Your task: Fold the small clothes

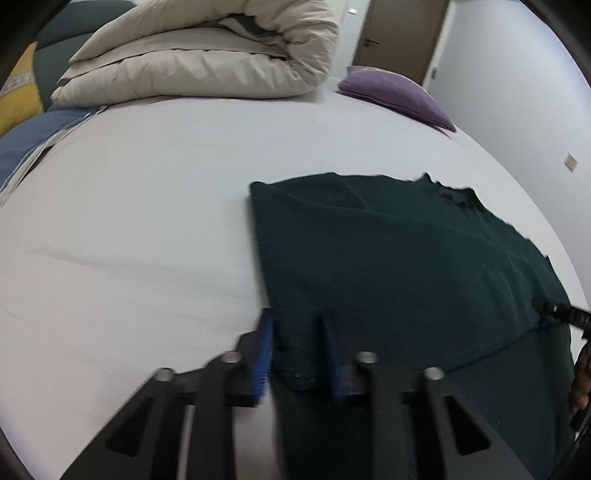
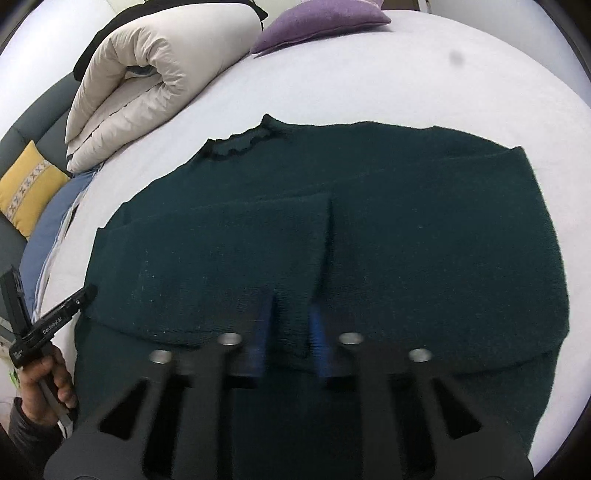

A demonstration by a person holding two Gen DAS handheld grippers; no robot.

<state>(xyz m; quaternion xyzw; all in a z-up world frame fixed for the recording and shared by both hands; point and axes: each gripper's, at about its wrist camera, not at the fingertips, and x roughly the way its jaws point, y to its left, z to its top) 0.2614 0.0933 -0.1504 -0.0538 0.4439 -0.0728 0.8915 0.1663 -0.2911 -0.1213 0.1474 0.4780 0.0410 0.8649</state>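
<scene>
A dark green knitted sweater point(image 1: 406, 251) point(image 2: 369, 221) lies flat on the white bed sheet point(image 1: 147, 221), its collar point(image 2: 240, 144) at the far side. Its near hem is lifted and doubled over the body. My left gripper point(image 1: 297, 350) is shut on the hem at the sweater's left edge, with cloth bunched between the blue pads point(image 1: 264, 354). My right gripper point(image 2: 290, 332) is shut on a fold of the hem further right, beside a slit in the cloth. A hand point(image 2: 48, 373) holds the left tool at the edge of the right wrist view.
A rolled cream duvet point(image 1: 207, 62) point(image 2: 147, 74) lies at the far side of the bed, with a purple cushion point(image 1: 395, 92) point(image 2: 325, 18) beside it. A yellow cushion point(image 2: 26, 188) and blue cloth point(image 2: 55, 229) sit at the left. A brown door point(image 1: 399, 37) stands beyond.
</scene>
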